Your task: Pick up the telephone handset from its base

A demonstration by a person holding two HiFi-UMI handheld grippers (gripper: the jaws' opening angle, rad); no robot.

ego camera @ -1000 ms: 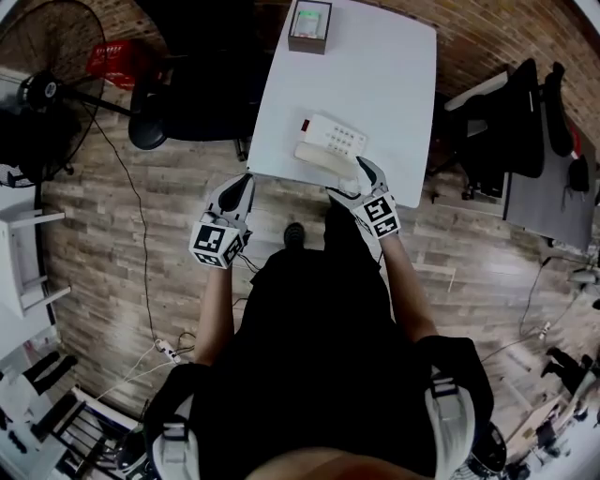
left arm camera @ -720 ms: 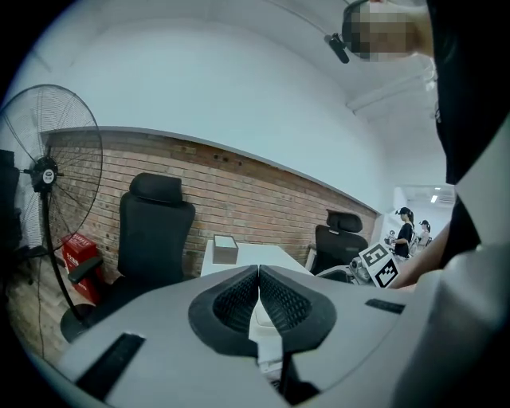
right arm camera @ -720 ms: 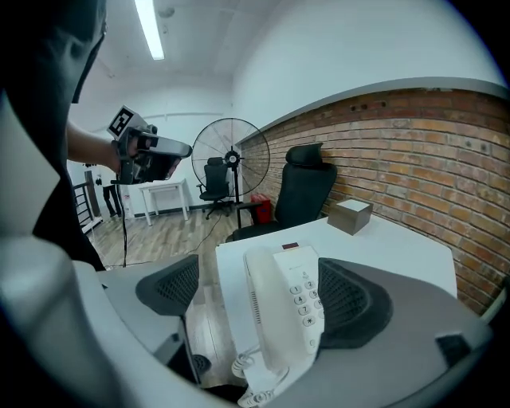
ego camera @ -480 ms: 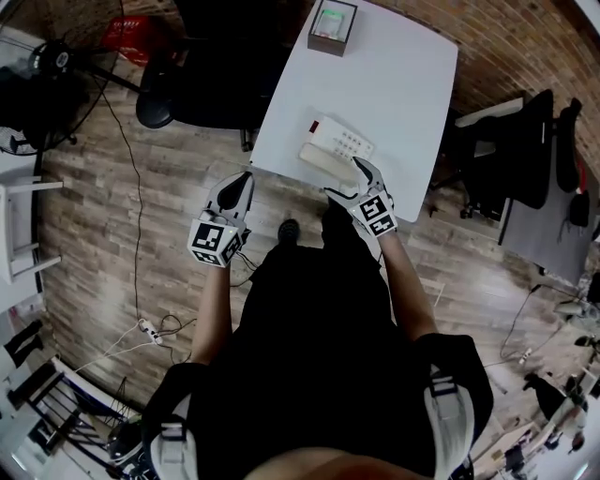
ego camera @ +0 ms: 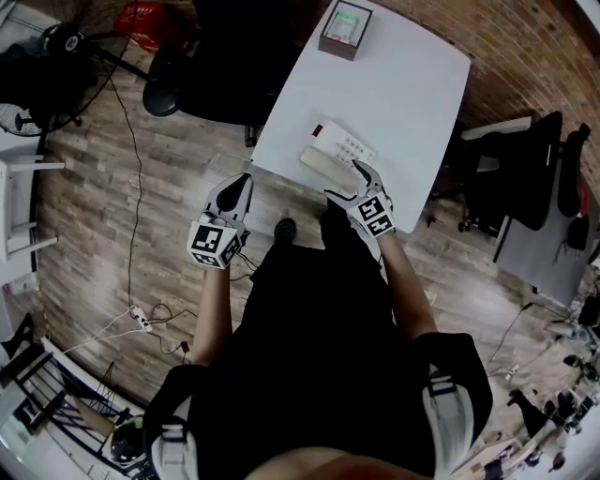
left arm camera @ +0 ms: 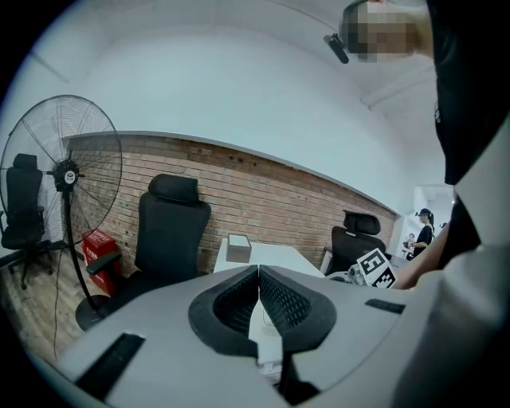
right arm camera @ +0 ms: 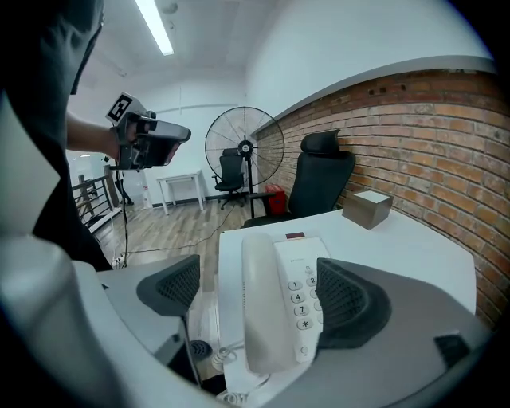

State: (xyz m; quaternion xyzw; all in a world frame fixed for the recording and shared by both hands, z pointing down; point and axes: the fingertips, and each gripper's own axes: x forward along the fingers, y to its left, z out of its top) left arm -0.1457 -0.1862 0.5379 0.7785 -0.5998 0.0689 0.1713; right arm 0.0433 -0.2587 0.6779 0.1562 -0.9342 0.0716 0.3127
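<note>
A white telephone base (ego camera: 345,146) with keypad sits near the front edge of the white table (ego camera: 403,84), and the handset (ego camera: 323,166) lies in its cradle on the left side. My right gripper (ego camera: 345,180) is open at the table's front edge. In the right gripper view its jaws stand either side of the handset (right arm camera: 259,311) and base (right arm camera: 307,279) without touching them. My left gripper (ego camera: 242,186) hangs off the table's left front corner, over the floor. In the left gripper view the left gripper (left arm camera: 259,277) is shut with nothing in it.
A small grey box (ego camera: 345,28) stands at the table's far end. A black office chair (ego camera: 211,66) is left of the table and a standing fan (ego camera: 56,42) further left. A second chair (ego camera: 525,169) stands to the right. A cable (ego camera: 141,309) lies on the wooden floor.
The head view has swung, so the table and phone sit a little further right in the picture. Both grippers hold about the same places relative to the phone.
</note>
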